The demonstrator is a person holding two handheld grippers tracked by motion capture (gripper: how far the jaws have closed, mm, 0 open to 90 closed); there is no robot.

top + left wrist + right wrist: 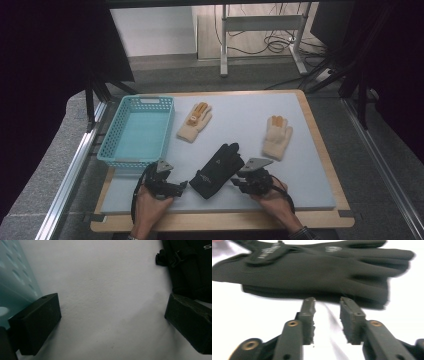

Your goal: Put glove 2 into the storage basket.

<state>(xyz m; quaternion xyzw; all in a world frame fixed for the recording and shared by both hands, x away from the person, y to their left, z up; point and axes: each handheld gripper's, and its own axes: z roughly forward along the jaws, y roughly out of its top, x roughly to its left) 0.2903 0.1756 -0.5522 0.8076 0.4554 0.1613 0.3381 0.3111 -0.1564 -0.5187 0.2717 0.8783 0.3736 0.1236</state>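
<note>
I have the black glove (218, 169) lying flat on the grey mat (310, 190) near the front edge, between my two grippers, cuff toward me and fingers pointing far and slightly right. In the right gripper view the black glove (312, 272) lies across the frame just beyond the jaw tips, its strap with white lettering at upper left.

My right gripper (239, 182) sits just right of the glove's cuff, tips pointing left at it. From its own camera, the right gripper (327, 306) shows a modest gap between the jaws with only bare mat in it; the tips stop right at the glove's edge and do not pinch it. Whether they brush the fabric I cannot tell.

My left gripper (182, 186) rests just left of the cuff. In its own view the left gripper (111, 315) has its jaws spread wide with nothing between them but mat; the glove's cuff (190, 267) shows at upper right, the basket wall (15, 282) at left.

The turquoise basket (112, 150) stands at the left of the mat. One cream glove (195, 122) lies just right of the basket, and a second cream glove (277, 137) lies at far right, well apart from the black one.
</note>
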